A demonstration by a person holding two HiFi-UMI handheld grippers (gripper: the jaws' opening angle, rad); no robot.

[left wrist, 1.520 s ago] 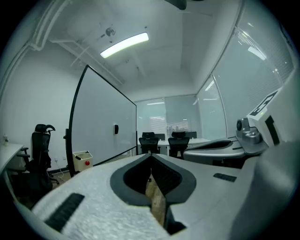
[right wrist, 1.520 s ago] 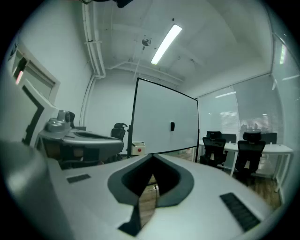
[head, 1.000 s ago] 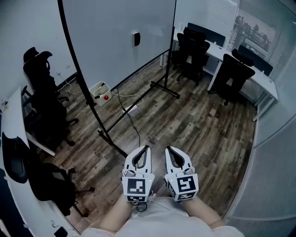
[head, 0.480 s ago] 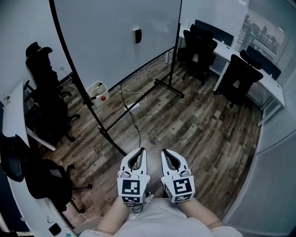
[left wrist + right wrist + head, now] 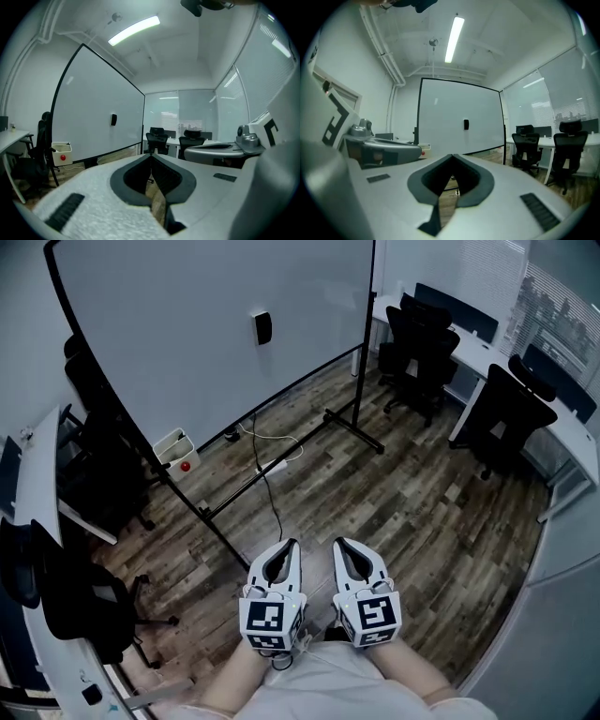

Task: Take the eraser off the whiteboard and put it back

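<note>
I hold the left gripper [image 5: 292,543] and right gripper [image 5: 343,542] side by side, jaws together and empty, as no grasp is due yet. The eraser [image 5: 262,328] sits on the whiteboard [image 5: 178,343], well ahead of the 2 tips.

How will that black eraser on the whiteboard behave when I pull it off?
The eraser clings unsupported to the upright whiteboard, so it's probably magnetic: expect resistance, then a sudden release. It looks small and boxy, so likely light, rigid, unlikely to roll.
</note>
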